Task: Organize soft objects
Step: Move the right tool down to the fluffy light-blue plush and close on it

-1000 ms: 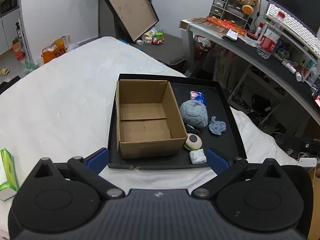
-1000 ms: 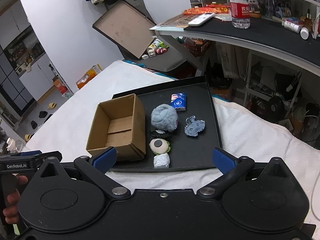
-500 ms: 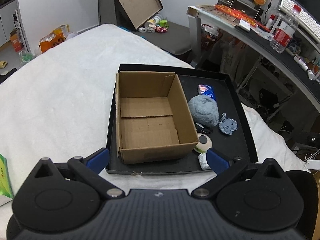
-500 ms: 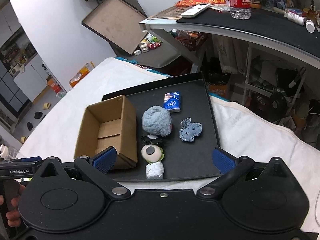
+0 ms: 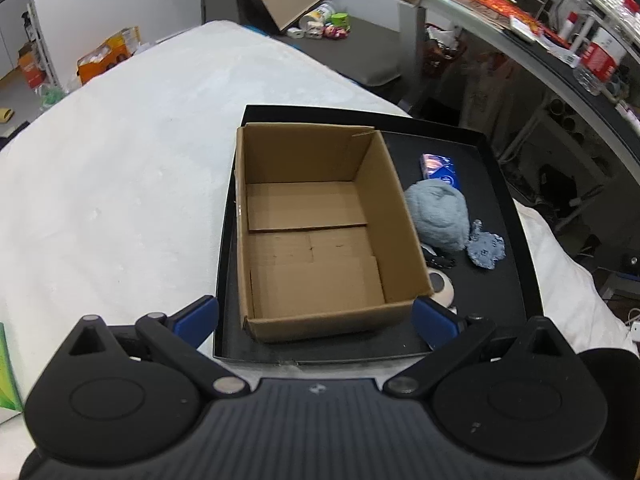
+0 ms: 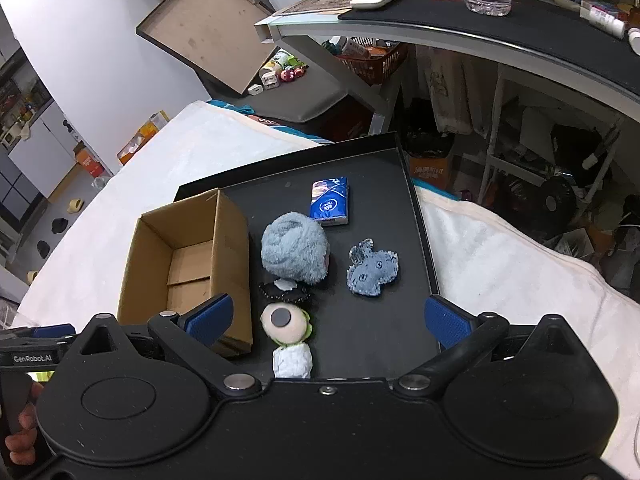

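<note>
A bed (image 5: 132, 168) covered in white fleecy cloth carries a shallow black tray (image 6: 418, 216) near its edge, and a green carton (image 5: 7, 376) lies apart at the left

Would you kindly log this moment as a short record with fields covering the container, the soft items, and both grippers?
surface: black tray on a white cover
container: cardboard box, open top, nothing inside, on the tray's left part
soft items: grey fluffy ball, blue felt animal, eye-shaped plush, white fluffy piece, all on the tray right of the box
other item: blue tissue pack beyond the ball
left gripper: jaws open, holding nothing, near the box
right gripper: jaws open, holding nothing, near the eye-shaped plush
</note>
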Demonstrator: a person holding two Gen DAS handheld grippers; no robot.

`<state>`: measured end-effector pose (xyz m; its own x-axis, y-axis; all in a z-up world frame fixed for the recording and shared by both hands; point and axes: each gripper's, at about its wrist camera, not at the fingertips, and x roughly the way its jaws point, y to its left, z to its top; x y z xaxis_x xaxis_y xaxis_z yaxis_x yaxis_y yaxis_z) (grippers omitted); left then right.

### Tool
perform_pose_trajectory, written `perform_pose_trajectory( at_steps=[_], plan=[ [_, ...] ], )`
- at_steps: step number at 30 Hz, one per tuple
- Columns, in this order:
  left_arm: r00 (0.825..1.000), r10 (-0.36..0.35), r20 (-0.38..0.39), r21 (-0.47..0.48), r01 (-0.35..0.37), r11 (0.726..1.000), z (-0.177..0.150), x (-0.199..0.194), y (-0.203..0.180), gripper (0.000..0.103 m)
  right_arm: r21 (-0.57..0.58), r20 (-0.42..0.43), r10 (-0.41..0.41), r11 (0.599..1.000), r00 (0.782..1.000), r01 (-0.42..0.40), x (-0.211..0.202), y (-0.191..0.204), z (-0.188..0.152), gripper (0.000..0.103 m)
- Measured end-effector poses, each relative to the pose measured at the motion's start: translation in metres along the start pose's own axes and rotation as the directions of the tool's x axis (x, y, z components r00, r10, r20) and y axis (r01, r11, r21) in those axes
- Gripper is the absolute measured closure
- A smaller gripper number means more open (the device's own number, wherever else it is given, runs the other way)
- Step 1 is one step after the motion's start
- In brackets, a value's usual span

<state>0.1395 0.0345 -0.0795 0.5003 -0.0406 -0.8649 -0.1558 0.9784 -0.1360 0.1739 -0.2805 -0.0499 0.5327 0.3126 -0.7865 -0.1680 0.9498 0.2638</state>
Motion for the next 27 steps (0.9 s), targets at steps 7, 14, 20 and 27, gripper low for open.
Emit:
perform_pose_trajectory(
  at_steps=[7, 14, 20, 27],
  plan=[
    [0.999, 0.016, -0.029, -0.029, -0.017, 0.999, 0.009, 0.017, 0.011, 0.001, 0.015, -0.016, 0.005, 1.0, 1.0, -0.005, 0.022, -0.002, 0.014, 0.0],
    [0.998, 0.022, -0.053, -0.039, -0.024, 0.999, 0.016, 0.033, 0.015, 0.002, 0.027, -0.044, 0.019, 0.999, 0.999, -0.018, 0.044, -0.001, 0.026, 0.0],
    [0.996, 0.048, -0.074, -0.05, -0.051, 0.997, 0.02, 0.049, 0.022, 0.007, 0.033, -0.061, 0.038, 0.999, 0.997, -0.036, 0.064, 0.002, 0.035, 0.0],
    [0.992, 0.062, -0.114, -0.051, -0.069, 0.996, 0.022, 0.069, 0.027, 0.014, 0.024, -0.105, 0.05, 0.999, 0.993, -0.048, 0.094, 0.011, 0.039, 0.0]
  ],
)
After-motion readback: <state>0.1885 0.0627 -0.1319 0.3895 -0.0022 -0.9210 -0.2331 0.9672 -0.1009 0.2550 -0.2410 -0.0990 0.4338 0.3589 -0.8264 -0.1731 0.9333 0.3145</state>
